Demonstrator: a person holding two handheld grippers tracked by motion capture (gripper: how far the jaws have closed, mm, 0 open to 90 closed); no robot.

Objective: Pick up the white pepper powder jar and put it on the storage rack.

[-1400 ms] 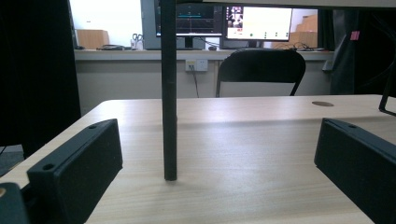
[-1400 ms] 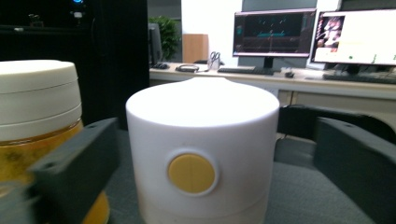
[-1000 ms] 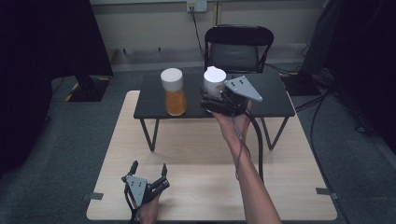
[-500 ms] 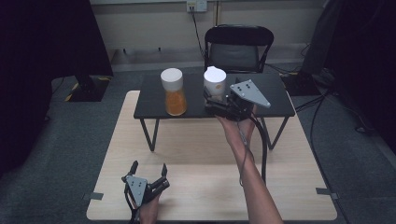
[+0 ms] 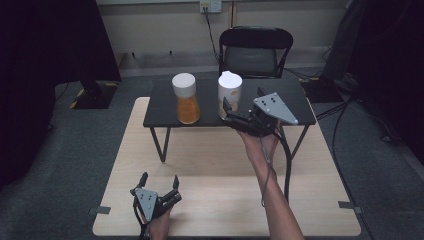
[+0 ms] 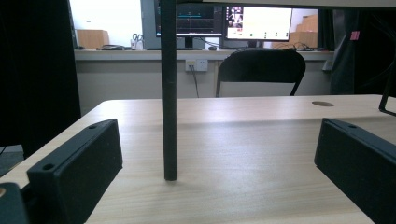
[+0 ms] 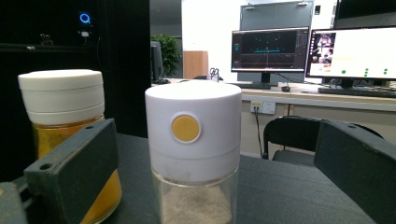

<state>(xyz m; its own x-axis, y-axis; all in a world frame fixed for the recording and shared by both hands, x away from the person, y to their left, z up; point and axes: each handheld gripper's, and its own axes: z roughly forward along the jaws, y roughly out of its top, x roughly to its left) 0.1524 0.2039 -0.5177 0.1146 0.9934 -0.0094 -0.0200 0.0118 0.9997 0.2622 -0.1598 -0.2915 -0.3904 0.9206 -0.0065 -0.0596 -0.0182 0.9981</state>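
Right tool [image 5: 231, 111] spread wide, jaws flanking the white-lidded jar [image 5: 229, 95] of pale powder near the black worktop's [image 5: 160, 107] front edge. Left tool [image 5: 159, 186] spread, idle. Risk: off-centre closing could tip the jar into the orange-filled jar [image 5: 185, 98] beside it

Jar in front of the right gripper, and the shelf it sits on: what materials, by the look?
Jar with the white lid: the lid looks like matte white plastic with an orange round button; the body is clear and glossy, glass or plastic, hard to say, with pale powder visible through it. Black shelf: dark, matte, finely textured top on thin black legs, probably metal.
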